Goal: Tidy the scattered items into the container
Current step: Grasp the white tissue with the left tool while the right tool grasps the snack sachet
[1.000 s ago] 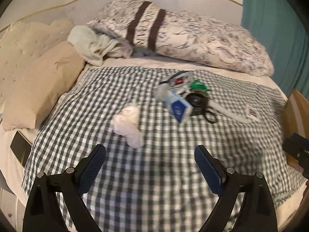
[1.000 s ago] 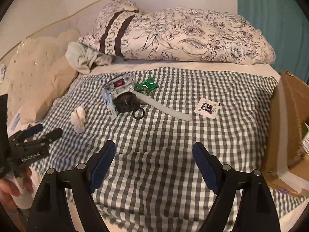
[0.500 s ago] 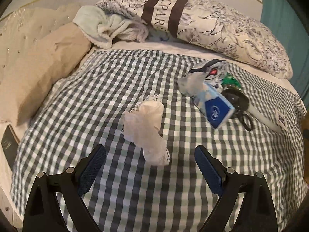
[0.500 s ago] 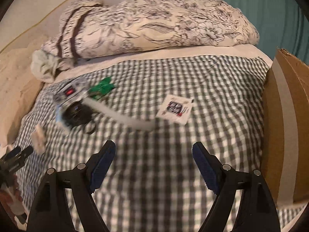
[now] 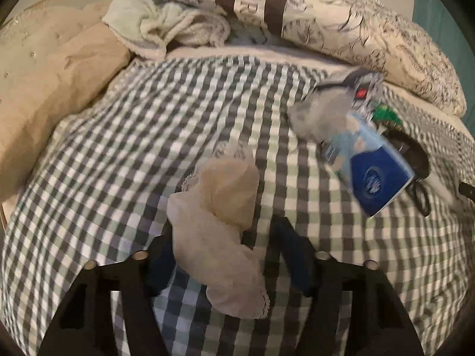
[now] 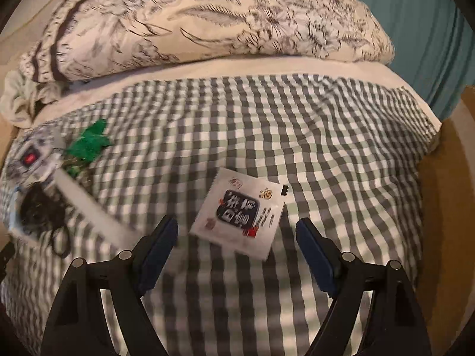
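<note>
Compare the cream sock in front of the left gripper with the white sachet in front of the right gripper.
The cream sock is soft, bunched cloth with a lacy edge; the white sachet is a flat, square printed packet. The sock lies between the closing pads of the left gripper; the sachet lies just ahead of the open right gripper. The sock is plain; the sachet carries dark lettering. Both rest on the checked blanket.

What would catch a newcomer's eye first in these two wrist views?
In the left wrist view, a crumpled cream lace-edged cloth lies on the checked bedcover between the left tongs, which are closing around it. In the right wrist view, a white printed sachet lies flat just ahead of the open right tongs.
</note>
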